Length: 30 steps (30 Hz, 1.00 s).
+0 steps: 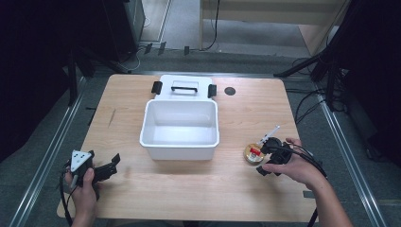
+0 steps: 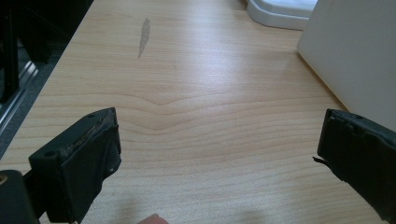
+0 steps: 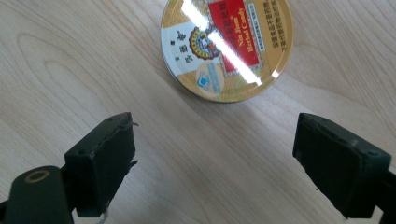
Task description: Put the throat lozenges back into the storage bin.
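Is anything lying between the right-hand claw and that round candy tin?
No. In the right gripper view, bare wooden table separates the open right gripper from the candy tin.

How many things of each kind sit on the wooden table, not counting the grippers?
White box: 1
White lid with black handle and latches: 1
Round gold candy tin: 1
Small black disc: 1
Total: 4
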{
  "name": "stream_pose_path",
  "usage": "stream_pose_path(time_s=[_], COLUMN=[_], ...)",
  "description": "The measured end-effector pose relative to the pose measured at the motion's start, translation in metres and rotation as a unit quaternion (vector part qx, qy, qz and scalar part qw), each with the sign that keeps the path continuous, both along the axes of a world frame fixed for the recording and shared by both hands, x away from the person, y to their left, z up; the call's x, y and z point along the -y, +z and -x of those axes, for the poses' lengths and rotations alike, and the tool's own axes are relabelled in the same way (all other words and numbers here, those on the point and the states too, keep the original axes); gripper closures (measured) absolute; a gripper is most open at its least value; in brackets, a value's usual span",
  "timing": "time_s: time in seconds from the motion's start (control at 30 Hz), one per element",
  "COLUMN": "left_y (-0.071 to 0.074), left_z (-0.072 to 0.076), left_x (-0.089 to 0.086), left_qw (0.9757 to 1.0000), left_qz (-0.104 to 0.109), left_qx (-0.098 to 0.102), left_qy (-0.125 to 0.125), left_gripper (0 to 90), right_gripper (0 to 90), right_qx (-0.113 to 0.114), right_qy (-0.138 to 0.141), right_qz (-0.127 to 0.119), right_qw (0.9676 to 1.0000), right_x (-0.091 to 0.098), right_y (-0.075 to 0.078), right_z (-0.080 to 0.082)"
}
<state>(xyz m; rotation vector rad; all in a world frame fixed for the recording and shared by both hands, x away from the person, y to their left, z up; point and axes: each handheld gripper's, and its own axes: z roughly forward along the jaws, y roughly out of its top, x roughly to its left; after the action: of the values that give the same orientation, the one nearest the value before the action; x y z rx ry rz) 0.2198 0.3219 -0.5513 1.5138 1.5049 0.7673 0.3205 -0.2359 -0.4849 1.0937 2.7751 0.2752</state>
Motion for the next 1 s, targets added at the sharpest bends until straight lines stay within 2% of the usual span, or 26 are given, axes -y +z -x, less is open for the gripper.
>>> stream_pose_path(time_s=[0.27,0.47,0.6,1.0], left_y=[0.0,0.0,0.0,0.0], left_z=[0.0,0.0,0.0,-0.001], left_x=[0.0,0.0,0.0,0.0], left_qw=[1.0,1.0,1.0,1.0], left_qz=[0.001,0.001,0.0,0.0], left_qx=[0.0,-0.003,-0.004,-0.005], left_qy=[0.001,0.001,0.0,-0.001], left_gripper=[0.0,0.0,0.0,0.0], right_gripper=[13.3,13.3,13.3,13.4], right_qx=[-0.022,-0.039,-0.044,-0.051], right_qy=[0.01,0.018,0.022,0.009], right_qz=[0.02,0.034,0.039,0.046], right_qw=[0.9995,0.9985,0.998,0.9976], right_x=[-0.015,-0.025,-0.03,-0.04], right_y=[0.001,0.0,-0.001,-0.003], right_z=[-0.015,-0.021,-0.025,-0.038])
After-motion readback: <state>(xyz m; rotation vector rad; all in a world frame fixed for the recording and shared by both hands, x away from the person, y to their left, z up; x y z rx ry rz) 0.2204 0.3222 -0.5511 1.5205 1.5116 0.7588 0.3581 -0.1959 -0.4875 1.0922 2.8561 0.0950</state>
